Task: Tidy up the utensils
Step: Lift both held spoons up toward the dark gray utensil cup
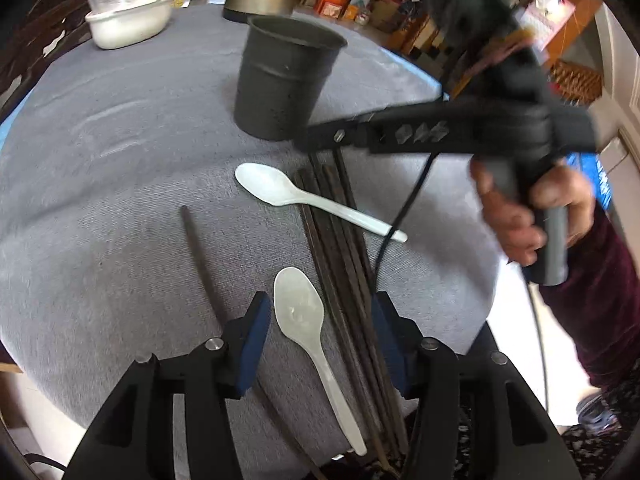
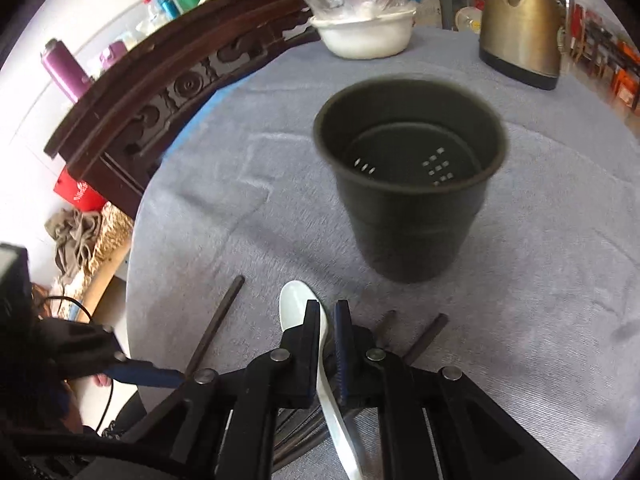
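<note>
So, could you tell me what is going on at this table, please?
A person is sorting utensils with two handheld grippers. The right gripper has its jaws nearly closed around a white spoon, just short of the empty dark cup. The left gripper hangs open over a second spoon. The chopsticks lie on the grey cloth.

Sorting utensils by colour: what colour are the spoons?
White. The spoons show best in the left wrist view, on the grey cloth.

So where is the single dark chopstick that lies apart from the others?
In the left wrist view the lone chopstick lies on the grey tablecloth, left of the nearer white spoon and just outside the left gripper, apart from the chopstick bundle.
</note>
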Available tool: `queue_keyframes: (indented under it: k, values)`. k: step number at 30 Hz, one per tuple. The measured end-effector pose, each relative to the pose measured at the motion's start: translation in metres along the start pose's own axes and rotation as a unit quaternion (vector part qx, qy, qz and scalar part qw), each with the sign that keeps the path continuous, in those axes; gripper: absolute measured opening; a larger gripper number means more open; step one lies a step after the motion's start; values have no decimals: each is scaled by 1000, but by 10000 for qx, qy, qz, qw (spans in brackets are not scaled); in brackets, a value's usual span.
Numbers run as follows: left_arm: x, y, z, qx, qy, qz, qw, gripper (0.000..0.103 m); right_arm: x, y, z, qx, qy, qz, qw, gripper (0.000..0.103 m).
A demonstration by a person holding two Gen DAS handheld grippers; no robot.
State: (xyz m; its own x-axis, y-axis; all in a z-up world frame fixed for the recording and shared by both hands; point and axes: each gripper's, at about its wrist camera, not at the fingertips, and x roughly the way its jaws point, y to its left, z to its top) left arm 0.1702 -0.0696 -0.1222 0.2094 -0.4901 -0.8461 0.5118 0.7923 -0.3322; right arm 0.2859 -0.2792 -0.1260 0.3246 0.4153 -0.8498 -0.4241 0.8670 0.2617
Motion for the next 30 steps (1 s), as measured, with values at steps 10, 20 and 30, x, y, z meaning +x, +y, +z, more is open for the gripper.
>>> queue_keyframes:
  k: [10,20,30]
  values:
    - [32,6,1,145,105,103,9998,26,-28,-14,-23,202,-288,210,9992,21]
    - [57,3,27,141,11,94,9999,5,-30,-14,-37,354,-382,243,9983,22]
    - [23,12,33,-62,-770,286,9966,3,-22,-7,-35,272,-294,309,9987,22]
